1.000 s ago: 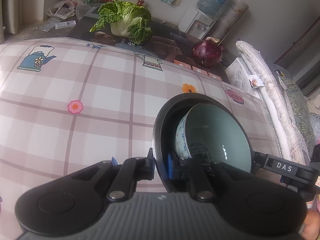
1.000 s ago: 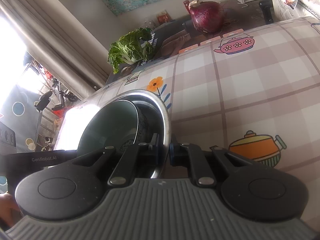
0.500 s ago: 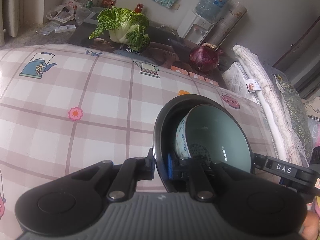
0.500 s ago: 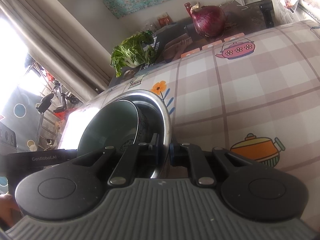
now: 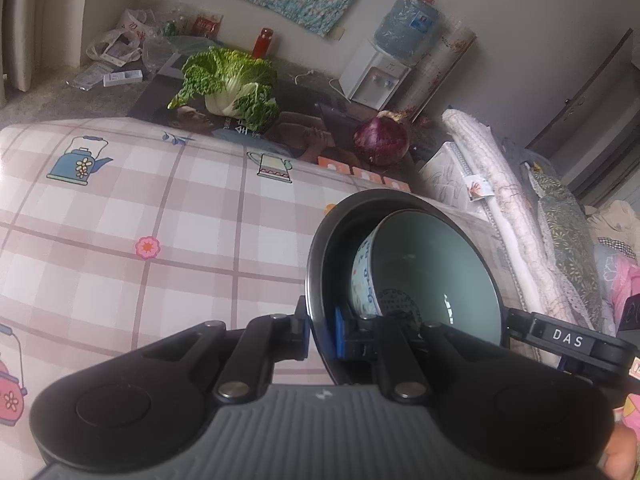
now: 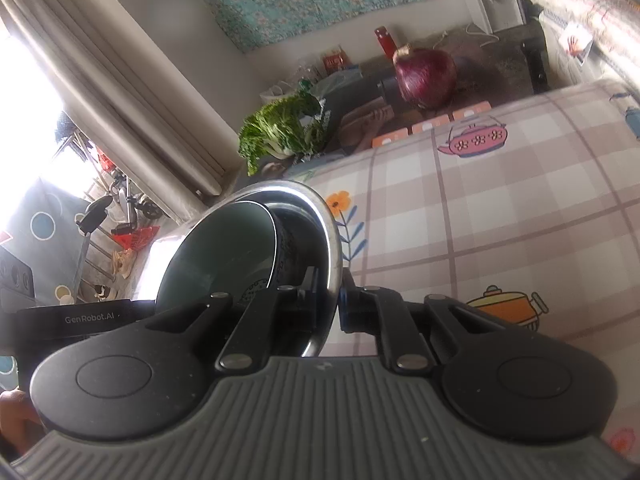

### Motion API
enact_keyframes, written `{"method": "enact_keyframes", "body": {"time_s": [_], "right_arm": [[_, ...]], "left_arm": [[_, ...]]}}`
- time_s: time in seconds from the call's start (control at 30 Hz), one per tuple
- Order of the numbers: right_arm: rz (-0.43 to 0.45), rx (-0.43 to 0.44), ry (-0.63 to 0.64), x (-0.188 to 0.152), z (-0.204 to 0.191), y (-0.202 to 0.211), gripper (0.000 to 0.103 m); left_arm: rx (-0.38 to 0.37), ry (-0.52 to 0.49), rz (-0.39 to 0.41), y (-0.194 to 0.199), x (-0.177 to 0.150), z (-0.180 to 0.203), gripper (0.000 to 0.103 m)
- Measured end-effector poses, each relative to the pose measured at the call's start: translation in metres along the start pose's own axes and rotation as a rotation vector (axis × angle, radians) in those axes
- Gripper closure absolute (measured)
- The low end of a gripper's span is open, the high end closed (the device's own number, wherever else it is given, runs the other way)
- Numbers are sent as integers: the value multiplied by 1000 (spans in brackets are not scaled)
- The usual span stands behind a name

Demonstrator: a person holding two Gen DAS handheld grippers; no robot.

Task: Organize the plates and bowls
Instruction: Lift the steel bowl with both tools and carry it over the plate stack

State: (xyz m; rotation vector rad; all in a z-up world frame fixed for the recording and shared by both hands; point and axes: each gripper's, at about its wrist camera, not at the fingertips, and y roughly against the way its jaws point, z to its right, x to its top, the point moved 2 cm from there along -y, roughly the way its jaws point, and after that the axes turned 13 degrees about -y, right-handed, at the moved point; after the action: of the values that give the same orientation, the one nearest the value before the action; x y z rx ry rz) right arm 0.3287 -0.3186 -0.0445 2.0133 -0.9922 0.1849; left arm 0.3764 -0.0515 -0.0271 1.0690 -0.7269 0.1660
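Left gripper (image 5: 320,330) clamped on near rim of round steel basin (image 5: 316,264), right gripper (image 6: 328,300) pinching the opposite rim, pale-green patterned ceramic bowl (image 5: 432,272) tilted inside, above checked tablecloth (image 5: 160,216).

Ceramic bowl (image 5: 432,268) inside metal bowl (image 5: 320,256); cabbage (image 5: 230,88) left of onion (image 5: 382,140).

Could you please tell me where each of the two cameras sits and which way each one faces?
Left wrist: sits on the left hand-held gripper, facing along its fingers, which clamp the left rim of the round metal basin holding the pale green ceramic bowl; fingertips show bottom right.
Right wrist: sits on the right hand-held gripper, clamping the basin's opposite rim.
Shared: basin, bowl, green leafy cabbage, purple onion, checked tablecloth.
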Motion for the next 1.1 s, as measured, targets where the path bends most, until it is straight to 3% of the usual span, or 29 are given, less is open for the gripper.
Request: {"method": "enact_keyframes", "body": {"time_s": [0.23, 0.53, 0.83, 1.1], "right_arm": [[19, 8, 23, -16, -24, 40, 94], [-26, 22, 39, -64, -45, 69, 94], [-110, -8, 31, -121, -38, 58, 93], [-140, -28, 21, -145, -26, 40, 92]], "left_arm": [[-2, 2, 44, 44, -15, 10, 92], [31, 38, 52, 90, -65, 7, 92], [42, 99, -8, 87, -120, -13, 92], [62, 94, -37, 77, -141, -22, 92]]}}
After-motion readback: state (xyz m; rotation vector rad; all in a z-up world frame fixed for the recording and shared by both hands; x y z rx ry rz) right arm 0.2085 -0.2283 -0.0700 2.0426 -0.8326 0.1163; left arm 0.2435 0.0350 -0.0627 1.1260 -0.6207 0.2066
